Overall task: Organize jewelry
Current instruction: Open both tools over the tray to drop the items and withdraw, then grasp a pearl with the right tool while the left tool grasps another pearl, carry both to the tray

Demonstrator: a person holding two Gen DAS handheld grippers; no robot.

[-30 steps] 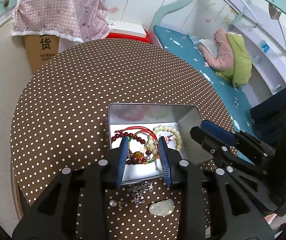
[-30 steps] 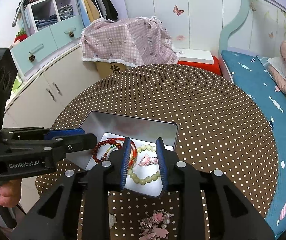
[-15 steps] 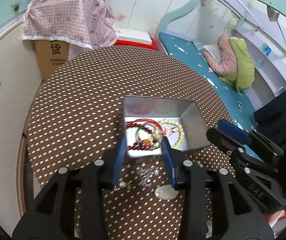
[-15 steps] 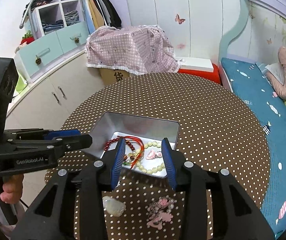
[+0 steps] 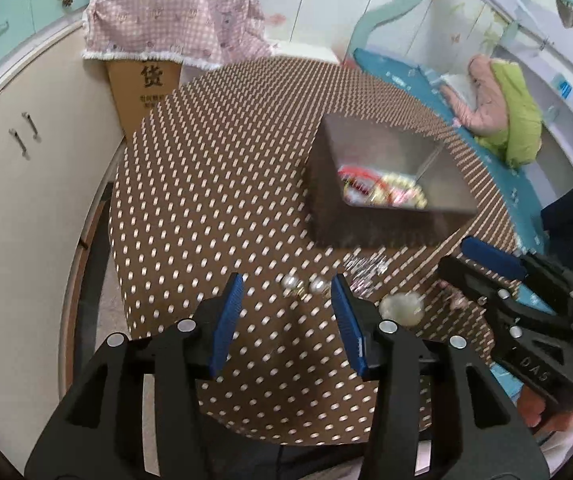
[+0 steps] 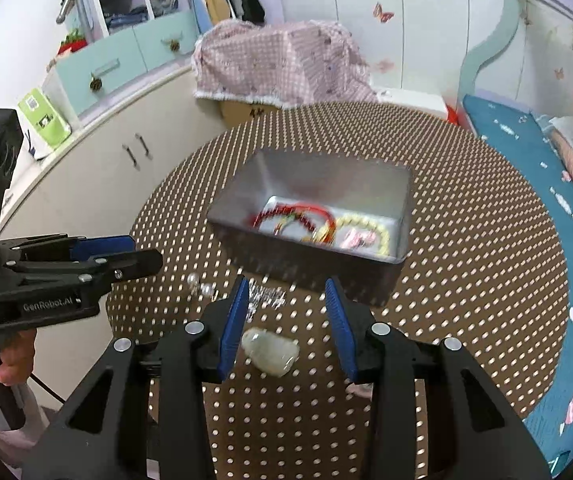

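Observation:
A silver metal tin (image 5: 442,196) (image 6: 366,188) stands on the round brown polka-dot table (image 5: 214,184) (image 6: 486,264). It holds red bead bracelets (image 6: 298,216) and a pale bead bracelet (image 6: 370,232). Loose on the table near the tin lie pearl earrings (image 5: 302,285) (image 6: 200,285), a small sparkly chain piece (image 5: 364,270) (image 6: 264,295) and a pale jade pendant (image 5: 402,307) (image 6: 272,352). My left gripper (image 5: 286,320) is open and empty, just short of the earrings. My right gripper (image 6: 284,326) is open and empty, with the pendant between its fingers.
A cardboard box under pink checked cloth (image 5: 174,32) (image 6: 286,60) stands behind the table. White cupboards (image 5: 26,184) are at the left and a blue bed (image 6: 546,168) at the right. The table's edge is close below both grippers.
Both grippers have pulled back from over the tin towards the table's near edge and opened wider. The loose pieces now lie at their fingertips. The now frames are motion-blurred.

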